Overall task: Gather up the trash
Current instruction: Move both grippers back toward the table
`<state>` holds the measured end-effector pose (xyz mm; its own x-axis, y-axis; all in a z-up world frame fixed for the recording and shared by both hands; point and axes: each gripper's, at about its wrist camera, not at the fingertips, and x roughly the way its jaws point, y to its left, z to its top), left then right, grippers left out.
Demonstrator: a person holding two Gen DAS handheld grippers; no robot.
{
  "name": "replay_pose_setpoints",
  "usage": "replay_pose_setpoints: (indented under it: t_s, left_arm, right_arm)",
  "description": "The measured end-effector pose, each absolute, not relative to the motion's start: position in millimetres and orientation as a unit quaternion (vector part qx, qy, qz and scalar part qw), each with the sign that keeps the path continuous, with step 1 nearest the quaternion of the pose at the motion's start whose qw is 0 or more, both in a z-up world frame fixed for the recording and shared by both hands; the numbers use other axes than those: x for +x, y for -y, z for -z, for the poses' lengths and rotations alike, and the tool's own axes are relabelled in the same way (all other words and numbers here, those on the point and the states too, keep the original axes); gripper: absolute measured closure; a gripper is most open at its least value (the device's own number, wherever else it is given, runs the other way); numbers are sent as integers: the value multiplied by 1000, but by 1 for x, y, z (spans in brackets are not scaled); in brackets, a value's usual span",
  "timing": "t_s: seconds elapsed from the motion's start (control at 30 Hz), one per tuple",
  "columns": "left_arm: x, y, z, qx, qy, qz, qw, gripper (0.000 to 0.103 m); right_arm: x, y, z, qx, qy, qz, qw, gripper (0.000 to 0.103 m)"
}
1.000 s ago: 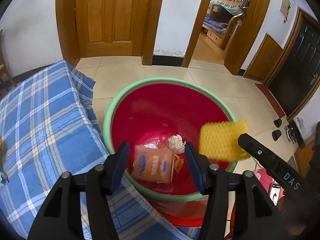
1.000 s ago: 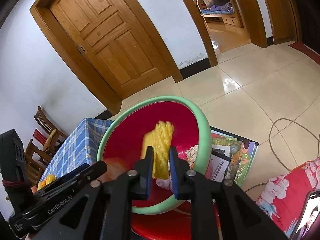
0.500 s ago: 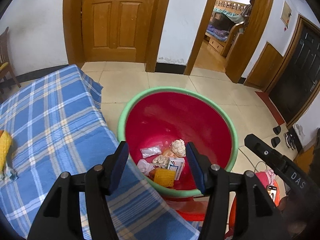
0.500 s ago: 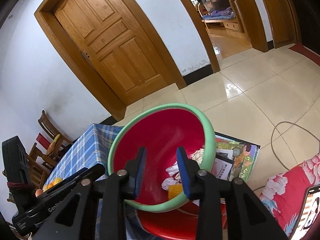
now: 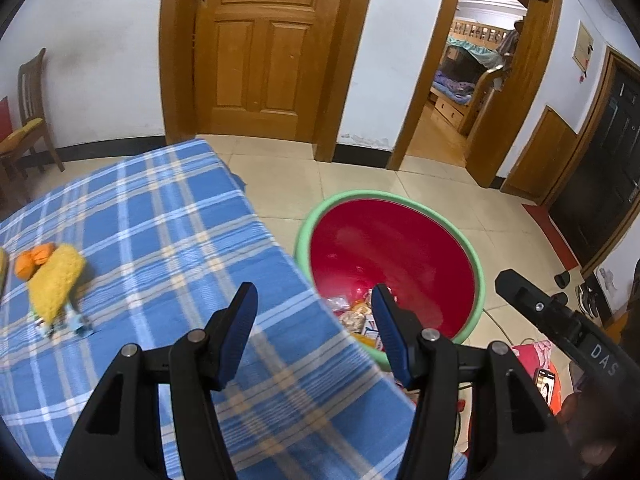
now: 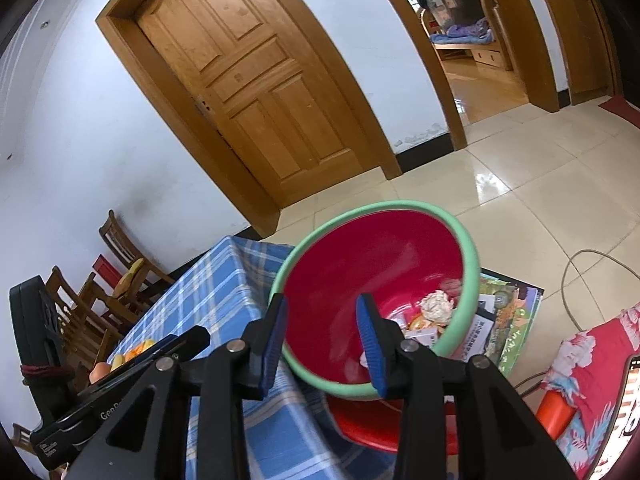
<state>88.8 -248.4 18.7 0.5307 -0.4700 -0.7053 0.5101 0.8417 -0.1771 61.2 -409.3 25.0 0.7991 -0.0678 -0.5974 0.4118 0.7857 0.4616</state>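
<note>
A red basin with a green rim (image 5: 360, 195) stands on the floor beside the table and holds a pile of trash (image 5: 354, 318). The pile includes a crumpled paper ball (image 6: 436, 306) and small packets. My left gripper (image 5: 314, 300) hovers open over the table's corner with nothing between its fingers. My right gripper (image 6: 322, 308) hangs above the basin's near rim (image 6: 468, 248). Its jaws are opening and nothing is between them. On the blue plaid tablecloth (image 5: 160, 220) lie a yellow fuzzy piece (image 5: 56, 280) and an orange piece (image 5: 34, 260), far left of the left gripper.
Wooden chairs (image 6: 120, 272) stand behind the table. A picture book (image 6: 508, 320) lies on the floor under the basin's right side, with a cable (image 6: 580, 272) beyond it. A red floral cushion (image 6: 592, 360) is at the lower right. A shut wooden door and an open doorway are behind.
The yellow sponge left the right gripper and dropped into the basin, and the right jaws spread apart. Both grippers pulled back and rose. The left view swung toward the table.
</note>
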Motion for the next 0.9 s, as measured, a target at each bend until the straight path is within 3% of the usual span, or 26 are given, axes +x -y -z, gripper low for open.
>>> replay_pose_setpoints:
  t_s: [0.63, 0.9]
  left_arm:
    - [101, 150, -27, -7, -382, 201, 902, 44]
    - [121, 106, -17, -21, -389, 156, 908, 44]
  right_arm:
    - [78, 349, -38, 279, -299, 88, 909, 46]
    - [88, 335, -35, 273, -311, 82, 907, 45]
